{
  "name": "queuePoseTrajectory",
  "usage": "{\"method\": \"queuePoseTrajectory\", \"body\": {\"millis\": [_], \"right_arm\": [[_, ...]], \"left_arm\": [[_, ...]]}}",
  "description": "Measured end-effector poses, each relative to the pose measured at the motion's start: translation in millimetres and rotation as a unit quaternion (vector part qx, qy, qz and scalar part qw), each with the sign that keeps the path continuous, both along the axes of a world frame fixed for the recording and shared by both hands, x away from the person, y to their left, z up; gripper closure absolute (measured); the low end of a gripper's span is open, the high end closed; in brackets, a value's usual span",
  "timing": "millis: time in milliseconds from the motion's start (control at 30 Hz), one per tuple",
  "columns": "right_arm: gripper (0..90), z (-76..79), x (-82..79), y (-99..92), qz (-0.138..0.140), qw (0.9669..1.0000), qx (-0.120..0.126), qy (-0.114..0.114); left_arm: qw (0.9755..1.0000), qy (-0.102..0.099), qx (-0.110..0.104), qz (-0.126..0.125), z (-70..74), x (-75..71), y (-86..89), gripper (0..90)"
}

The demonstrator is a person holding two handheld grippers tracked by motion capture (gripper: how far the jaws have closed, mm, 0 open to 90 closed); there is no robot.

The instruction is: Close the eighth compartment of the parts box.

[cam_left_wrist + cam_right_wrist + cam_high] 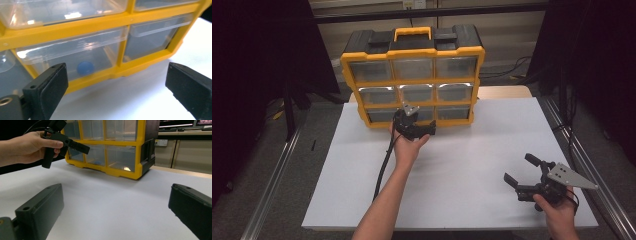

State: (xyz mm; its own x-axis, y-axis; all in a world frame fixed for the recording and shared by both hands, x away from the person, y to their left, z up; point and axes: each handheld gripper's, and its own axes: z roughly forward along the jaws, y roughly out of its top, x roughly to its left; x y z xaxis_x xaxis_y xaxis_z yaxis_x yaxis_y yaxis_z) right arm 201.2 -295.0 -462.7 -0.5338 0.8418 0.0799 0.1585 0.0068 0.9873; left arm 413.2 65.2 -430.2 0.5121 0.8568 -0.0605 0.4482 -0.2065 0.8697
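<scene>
A yellow and black drawer organizer (412,81) stands at the back of the white table (472,150), with three rows of clear drawers. My left gripper (414,122) is held right in front of its bottom row. In the left gripper view its jaws (117,85) stand wide open with nothing between them. Just beyond them, a small blue ball (85,68) lies inside the bottom middle drawer (75,47), which is pushed in. My right gripper (518,167) hovers open and empty near the table's front right; its own view looks across the table between its jaws (115,207) at the organizer (140,150).
The organizer has a yellow carry handle (412,33) on top. Metal rails (277,170) run along both sides of the table, with dark curtains beyond. The left gripper's cable (384,165) trails along the forearm. A bench with a wall socket (162,143) sits behind.
</scene>
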Motion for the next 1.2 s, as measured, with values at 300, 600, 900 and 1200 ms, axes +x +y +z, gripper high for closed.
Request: {"method": "queuePoseTrajectory", "body": {"millis": [300,600,900,1200], "right_arm": [[0.0,-0.6,0.0,0.2,0.004,1.0,-0.004,0.001],[0.0,-1.1,-0.7,-1.0,0.0,1.0,-0.001,0.002],[0.0,-1.6,-0.2,-0.2,-0.002,1.0,-0.002,0.002],[0.0,-1.9,-0.3,-1.2,0.002,1.0,-0.005,0.004]], "left_arm": [[0.9997,-0.004,-0.004,-0.023,2.8,-9.5,3.8,2.7],[0.9992,-0.013,-0.016,-0.034,5.8,-18.3,13.3,2.7],[0.9984,-0.017,-0.027,-0.047,5.8,-26.1,21.3,2.6],[0.9979,-0.025,-0.03,-0.052,6.4,-34.6,30.8,2.7]]}}
